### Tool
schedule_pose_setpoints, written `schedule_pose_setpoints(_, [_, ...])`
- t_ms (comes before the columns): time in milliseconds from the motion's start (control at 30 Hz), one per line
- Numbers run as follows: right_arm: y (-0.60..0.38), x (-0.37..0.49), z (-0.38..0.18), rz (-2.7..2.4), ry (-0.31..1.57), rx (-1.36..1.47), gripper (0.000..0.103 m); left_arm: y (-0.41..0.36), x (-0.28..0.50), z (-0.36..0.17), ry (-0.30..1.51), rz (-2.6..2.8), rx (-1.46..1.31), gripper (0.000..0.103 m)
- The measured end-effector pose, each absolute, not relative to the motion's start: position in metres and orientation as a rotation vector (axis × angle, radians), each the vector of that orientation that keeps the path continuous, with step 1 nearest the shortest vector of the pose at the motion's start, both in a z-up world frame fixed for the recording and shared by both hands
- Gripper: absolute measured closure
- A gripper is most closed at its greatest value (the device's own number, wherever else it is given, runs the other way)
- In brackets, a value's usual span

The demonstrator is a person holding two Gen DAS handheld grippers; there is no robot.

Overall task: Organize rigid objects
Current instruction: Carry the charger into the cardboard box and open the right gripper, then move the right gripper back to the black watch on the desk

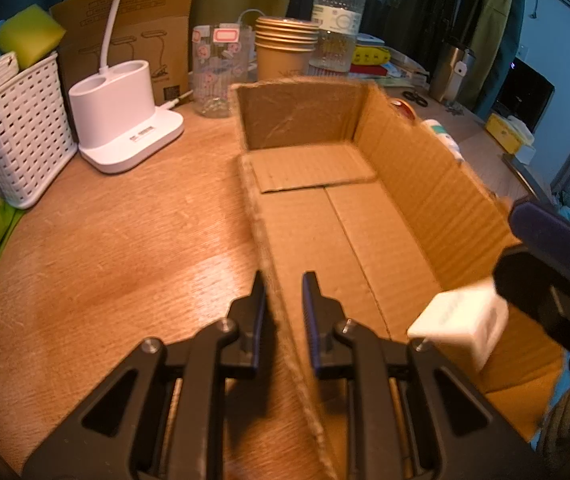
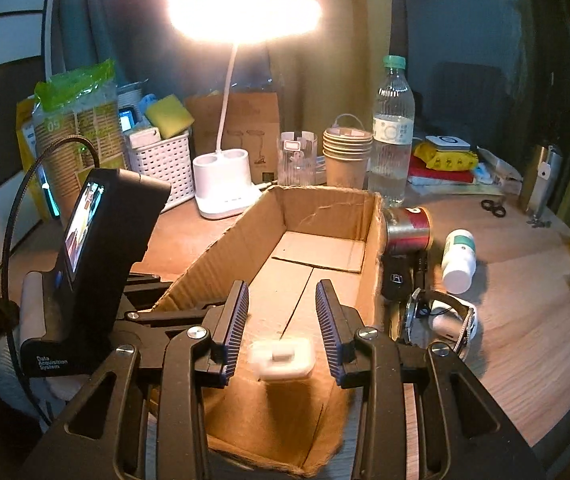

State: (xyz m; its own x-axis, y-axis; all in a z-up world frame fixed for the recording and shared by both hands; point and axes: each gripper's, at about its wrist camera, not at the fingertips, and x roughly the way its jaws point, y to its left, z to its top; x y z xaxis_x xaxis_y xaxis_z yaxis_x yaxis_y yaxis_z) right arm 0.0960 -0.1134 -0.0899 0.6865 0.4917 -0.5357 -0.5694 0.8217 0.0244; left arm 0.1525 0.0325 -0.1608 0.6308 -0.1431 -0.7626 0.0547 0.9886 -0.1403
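An open cardboard box [image 1: 425, 184] stands on the wooden table; it also shows in the right wrist view [image 2: 241, 248]. My left gripper [image 1: 284, 288] straddles the box's left wall, jaws narrowly apart around it. A small white charger block [image 1: 461, 322] is blurred in the air over the box's near end, just below my right gripper [image 1: 541, 256]. In the right wrist view my right gripper [image 2: 283, 312] is open, and the white block [image 2: 283, 358] sits blurred between and below the fingers, not touched by them.
Right of the box lie a red can [image 2: 409, 230], a white pill bottle [image 2: 459, 256], a black key fob [image 2: 395, 278] and a watch [image 2: 441, 320]. Behind stand a white lamp base [image 1: 121, 116], white basket [image 1: 21, 136], glass [image 1: 217, 72], paper cups [image 1: 285, 50] and water bottle [image 1: 337, 20].
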Motion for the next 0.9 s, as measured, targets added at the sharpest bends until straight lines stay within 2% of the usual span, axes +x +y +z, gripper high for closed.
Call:
schedule_pose_setpoints(67, [-0.115,0.097,-0.09,0.592,0.557,-0.141,0.057,0.033,0.153,-0.161,0.88,-0.112,-0.109,0.085])
schedule_pose_setpoints(233, [-0.126,0.094,-0.082,0.582,0.526,-0.109,0.055,0.032,0.153,-0.161,0.881,-0.112,-0.11,0.085])
schedule_pose_setpoints(400, [-0.148,0.097,-0.071,0.531,0.485,-0.062,0.046,0.032,0.153,-0.161,0.881,-0.112,-0.109,0.085])
schedule_pose_setpoints(900, [-0.222,0.138,-0.095,0.305,0.532,0.06,0.04,0.032,0.153,-0.161,0.881,-0.112,-0.11,0.084])
